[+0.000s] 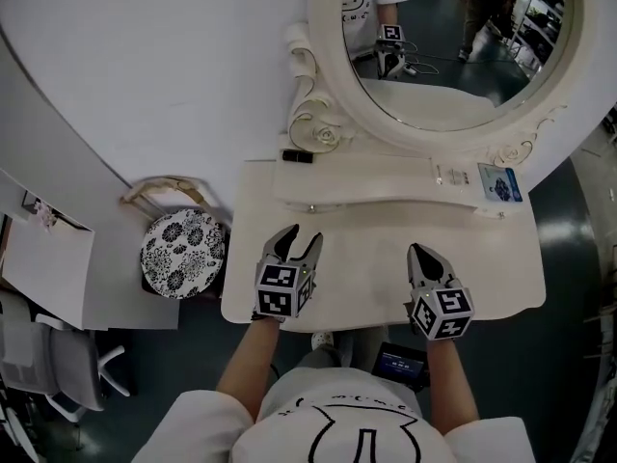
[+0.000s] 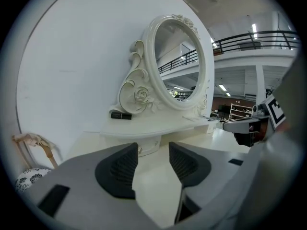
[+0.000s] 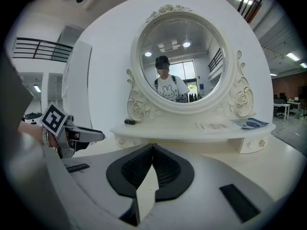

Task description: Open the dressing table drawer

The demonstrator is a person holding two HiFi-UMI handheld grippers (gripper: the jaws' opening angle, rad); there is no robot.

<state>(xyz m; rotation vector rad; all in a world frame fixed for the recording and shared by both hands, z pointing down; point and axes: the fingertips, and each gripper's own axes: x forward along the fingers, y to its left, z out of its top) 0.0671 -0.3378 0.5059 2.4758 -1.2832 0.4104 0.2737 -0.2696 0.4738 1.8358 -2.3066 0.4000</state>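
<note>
We hold our left gripper (image 1: 301, 237) over the dressing table (image 1: 366, 258), jaws apart and empty. The drawer (image 2: 149, 146) sits closed just ahead, under the shelf. Our right gripper (image 1: 416, 251) has its jaws together, empty. The print on the blue leaflet (image 1: 499, 183) is too small to read.

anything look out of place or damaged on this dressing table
Nothing stands out. The dressing table looks clean and undamaged, its drawers look shut, and a small black item and a blue leaflet lie flat on the shelf below the mirror.
</note>
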